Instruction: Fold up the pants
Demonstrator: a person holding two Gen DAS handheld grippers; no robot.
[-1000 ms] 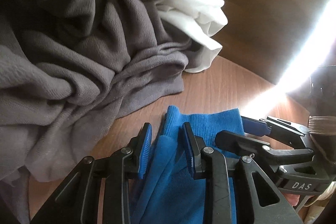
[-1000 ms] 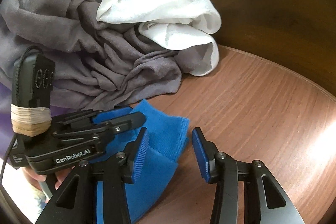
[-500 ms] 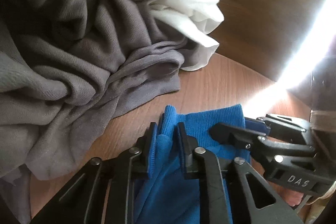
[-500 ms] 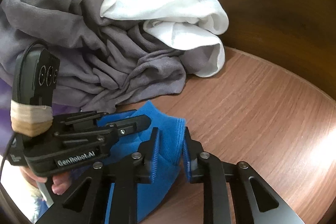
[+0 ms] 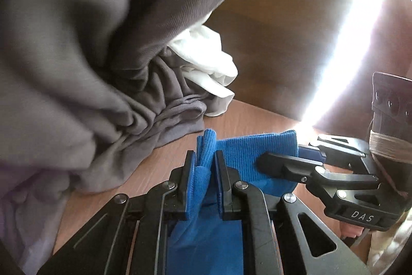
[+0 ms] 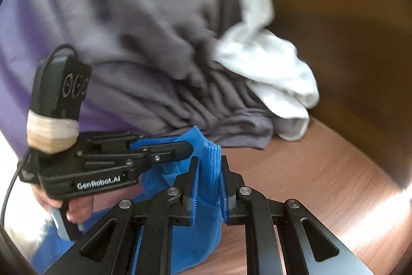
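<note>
The blue pants (image 5: 247, 153) show a ribbed end edge and lie on the brown wooden table (image 5: 257, 117). My left gripper (image 5: 203, 161) is shut on the left corner of that edge. My right gripper (image 6: 208, 166) is shut on the other corner of the blue pants (image 6: 206, 231). Each gripper shows in the other's view: the right one (image 5: 291, 159) at the right, the left one (image 6: 164, 151) at the left, held by a hand. The edge is stretched between them, slightly raised off the table.
A crumpled grey garment (image 5: 103, 68) fills the left and back, close to the pants' edge. A white cloth (image 5: 208, 63) lies on it at the back. A dark wooden wall (image 6: 347, 30) stands behind. Strong glare (image 5: 347, 56) falls on the right.
Both grippers closed from open onto the corners of the blue pants' edge. Both then pulled back and up, so the grey pile looms larger and blurred.
</note>
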